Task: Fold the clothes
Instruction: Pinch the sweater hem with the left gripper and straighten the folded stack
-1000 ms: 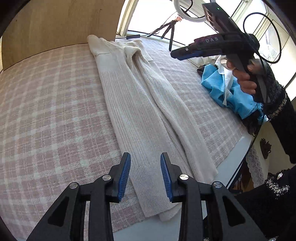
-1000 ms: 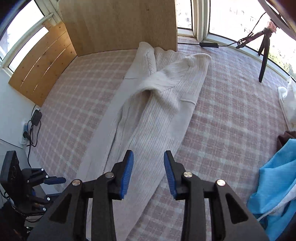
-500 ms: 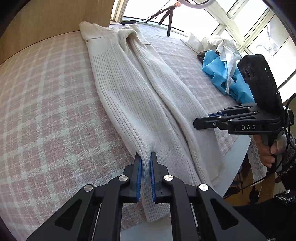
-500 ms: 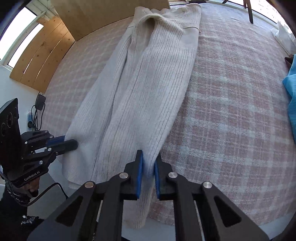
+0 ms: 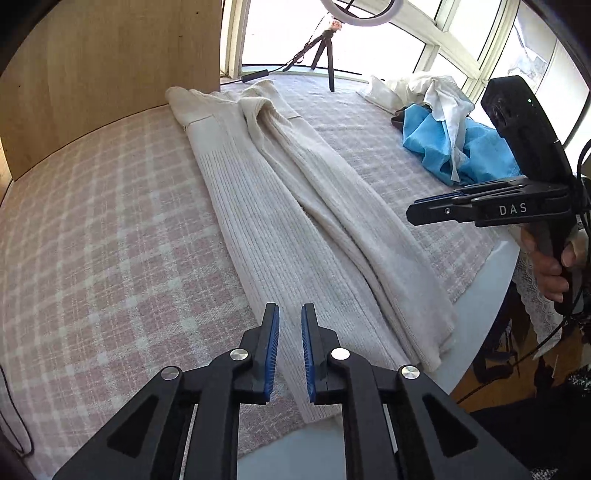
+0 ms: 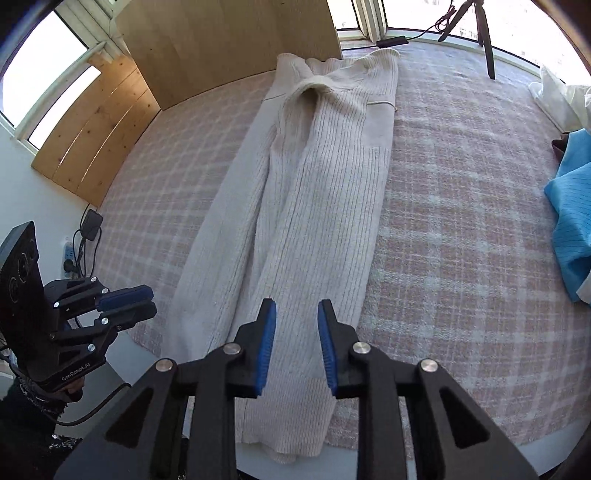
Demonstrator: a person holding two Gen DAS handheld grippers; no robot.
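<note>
A long cream ribbed knit garment [image 5: 280, 229] [image 6: 325, 206] lies folded lengthwise on the pink plaid tablecloth [image 5: 92, 240]. Its collar end is far away and its hem hangs slightly over the near table edge. My left gripper [image 5: 290, 310] hovers over the hem's left side, slightly open, with nothing between its blue pads. My right gripper [image 6: 297, 304] is above the hem's right side, open wider and empty. Each gripper shows in the other's view: the right gripper [image 5: 412, 214] is held by a hand off the table edge, and the left gripper [image 6: 147, 302] is at the left.
A blue cloth with white cloth on it [image 5: 436, 147] [image 6: 572, 206] is piled at the table's right. A tripod [image 5: 325, 40] [image 6: 480, 22] stands at the far edge by the window. A wooden panel [image 5: 110, 66] rises behind the table. A power strip with cables [image 6: 74, 254] sits at left.
Both grippers were open a second ago, nearly shut low at the hem half a second ago, and are now open again and pulled back a little. The garment lies straighter.
</note>
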